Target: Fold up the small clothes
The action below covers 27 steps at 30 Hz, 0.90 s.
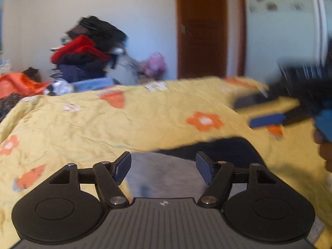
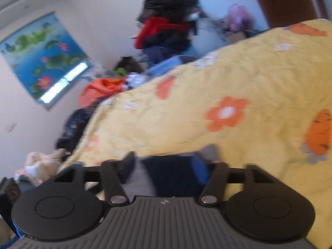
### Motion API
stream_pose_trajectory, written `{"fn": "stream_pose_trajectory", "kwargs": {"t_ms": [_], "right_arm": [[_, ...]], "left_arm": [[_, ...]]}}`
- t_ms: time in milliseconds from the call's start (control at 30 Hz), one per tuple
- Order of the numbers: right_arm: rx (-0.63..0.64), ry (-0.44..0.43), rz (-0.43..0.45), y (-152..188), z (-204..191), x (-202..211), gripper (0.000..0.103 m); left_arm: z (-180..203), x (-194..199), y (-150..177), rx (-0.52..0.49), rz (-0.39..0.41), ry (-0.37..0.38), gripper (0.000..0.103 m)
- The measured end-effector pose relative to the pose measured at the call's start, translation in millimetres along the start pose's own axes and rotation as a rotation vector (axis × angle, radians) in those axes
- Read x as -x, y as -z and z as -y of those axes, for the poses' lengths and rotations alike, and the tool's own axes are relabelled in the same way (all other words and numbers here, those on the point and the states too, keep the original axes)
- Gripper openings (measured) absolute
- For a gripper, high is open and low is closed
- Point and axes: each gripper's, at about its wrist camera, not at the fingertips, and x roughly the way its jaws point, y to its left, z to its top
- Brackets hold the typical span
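While both views blur, I log the following against the yellow flowered quilt [image 1: 128, 124]. Grey and navy garment [image 1: 161, 176]: lying on the quilt's near edge, just below my left gripper [image 1: 164, 169], whose jaws stand spread and empty. Right gripper [image 2: 166, 170]: jaws parted over the same garment [image 2: 172, 178]; contact I cannot tell. Clothes pile [image 1: 87, 49]: beyond the quilt's far side. Brown door [image 1: 201, 27]: behind the quilt.
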Motion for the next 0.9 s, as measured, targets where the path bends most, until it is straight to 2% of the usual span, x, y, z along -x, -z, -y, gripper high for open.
{"fn": "stream_pose_trajectory", "kwargs": {"t_ms": [33, 100, 167, 200, 233, 267, 300, 333, 500, 533, 600, 667, 700, 767, 800, 900], "right_arm": [[0.021, -0.004, -0.001, 1.7, -9.5, -9.3, 0.098], [0.049, 0.027, -0.021, 3.7, -16.1, -32.4, 0.091], [0.024, 0.105, -0.083, 6.6, -3.5, -60.1, 0.09], [0.022, 0.177, -0.122, 11.0, 8.6, -75.9, 0.086], [0.053, 0.221, -0.122, 20.0, 20.8, -86.0, 0.083], [0.155, 0.247, -0.07, 31.2, 24.6, -88.0, 0.08], [0.248, 0.309, -0.063, 40.5, 26.3, -94.0, 0.085], [0.276, 0.299, -0.048, 43.8, 28.8, -95.0, 0.087], [0.244, 0.305, -0.106, 28.6, 27.1, -97.9, 0.088], [0.211, 0.312, -0.095, 24.2, 23.5, -91.7, 0.088], [0.129, 0.309, -0.017, 13.5, 14.7, -69.3, 0.087], [0.063, 0.248, 0.048, 5.7, 5.3, -46.7, 0.089], [0.045, 0.208, 0.052, 6.2, -0.6, -36.8, 0.094], [0.051, 0.159, 0.021, 8.4, -11.9, -42.8, 0.101], [0.077, 0.153, 0.006, 12.3, -17.2, -50.5, 0.101], [0.145, 0.215, -0.045, 26.9, -14.7, -80.8, 0.101]], "left_arm": [[9.4, -9.9, 2.0, -0.027, -0.036, 0.002, 0.069], [22.8, -34.0, 11.3, -0.055, -0.13, -0.03, 0.069], [27.1, -40.1, 20.8, -0.068, -0.095, -0.06, 0.073], [27.6, -41.1, 24.9, -0.069, -0.081, -0.066, 0.074], [27.9, -40.4, 28.9, -0.069, -0.067, -0.07, 0.074], [29.8, -39.5, 31.7, -0.077, -0.055, -0.075, 0.074], [30.1, -39.5, 33.2, -0.084, -0.047, -0.074, 0.074], [29.1, -40.2, 34.0, -0.082, -0.043, -0.074, 0.074], [24.5, -40.8, 33.3, -0.061, -0.04, -0.059, 0.075], [23.7, -40.4, 33.8, -0.059, -0.039, -0.058, 0.075], [22.9, -40.2, 34.6, -0.053, -0.037, -0.057, 0.075], [22.9, -41.2, 34.2, -0.053, -0.037, -0.059, 0.075], [23.1, -42.0, 34.3, -0.052, -0.037, -0.061, 0.076], [23.4, -43.1, 34.0, -0.051, -0.038, -0.062, 0.076], [23.5, -43.1, 34.0, -0.05, -0.038, -0.063, 0.077], [24.6, -41.4, 35.2, -0.047, -0.036, -0.061, 0.077]]}}
